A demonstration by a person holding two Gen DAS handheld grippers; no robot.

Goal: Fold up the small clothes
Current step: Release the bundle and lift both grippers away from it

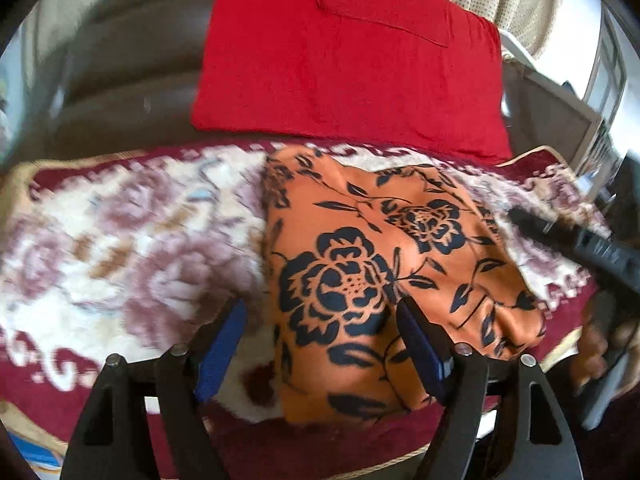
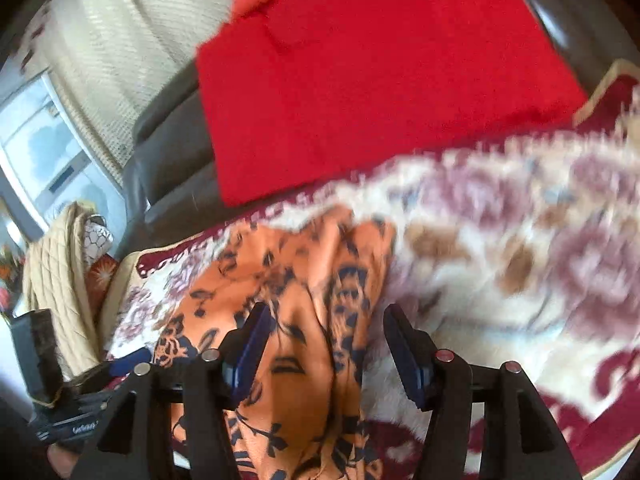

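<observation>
I've got both claws apart with nothing clamped: my left claw (image 1: 320, 344) hangs over the near left edge of the orange floral garment (image 1: 380, 280), my right claw (image 2: 324, 344) over its near right side. It lies bunched on the flowered blanket (image 1: 132, 248), long axis running away toward the red cushion (image 1: 344, 60) (neither claw clearly nearer). Motion blur hides its hems, and the near end is cut off.

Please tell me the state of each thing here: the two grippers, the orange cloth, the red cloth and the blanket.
Left gripper: open, fingers apart, holding nothing.
Right gripper: open, over the orange cloth, not pinching it.
Orange cloth: folded over, still wrinkled, lying on the blanket.
Red cloth: folded flat, behind the orange one.
Blanket: spread out flat.
</observation>
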